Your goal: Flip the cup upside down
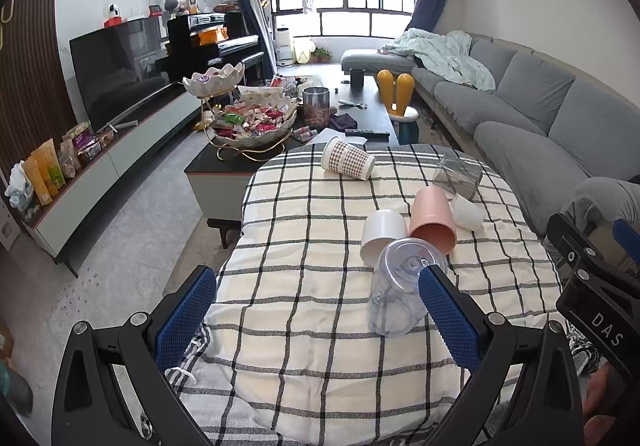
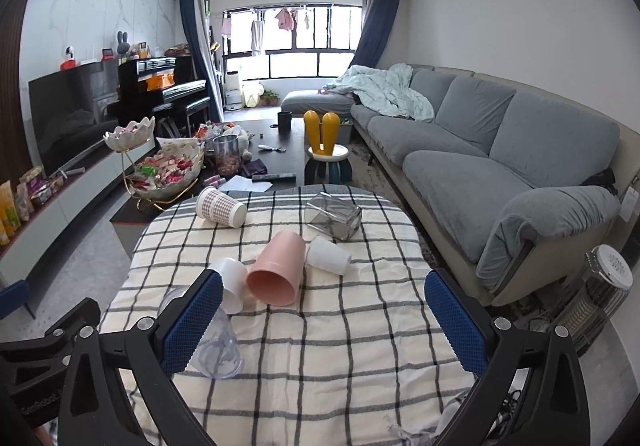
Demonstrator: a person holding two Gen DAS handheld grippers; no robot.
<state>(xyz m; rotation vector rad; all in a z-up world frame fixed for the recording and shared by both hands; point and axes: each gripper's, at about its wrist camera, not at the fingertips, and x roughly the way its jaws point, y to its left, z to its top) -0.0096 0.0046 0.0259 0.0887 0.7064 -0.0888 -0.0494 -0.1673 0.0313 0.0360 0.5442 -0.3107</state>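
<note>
Both grippers, left (image 1: pixel 316 310) & right (image 2: pixel 324 318), hang over the checked tabletop (image 1: pixel 304 213) w/ blue fingers (image 1: pixel 182 316) spread wide, grasping nothing. Clear cup (image 1: pixel 394 292) lies on its side nearest, touching left's right finger at approx 2 o'clock. Behind it: white cup (image 1: pixel 382 230), pink cup (image 2: pixel 276 272), small white cup (image 2: pixel 328 256), all tipped over. Plaid cup (image 2: pixel 220 205) at 11 o'clock, glass jar (image 2: pixel 332 215) at 1, both on their sides.
</note>
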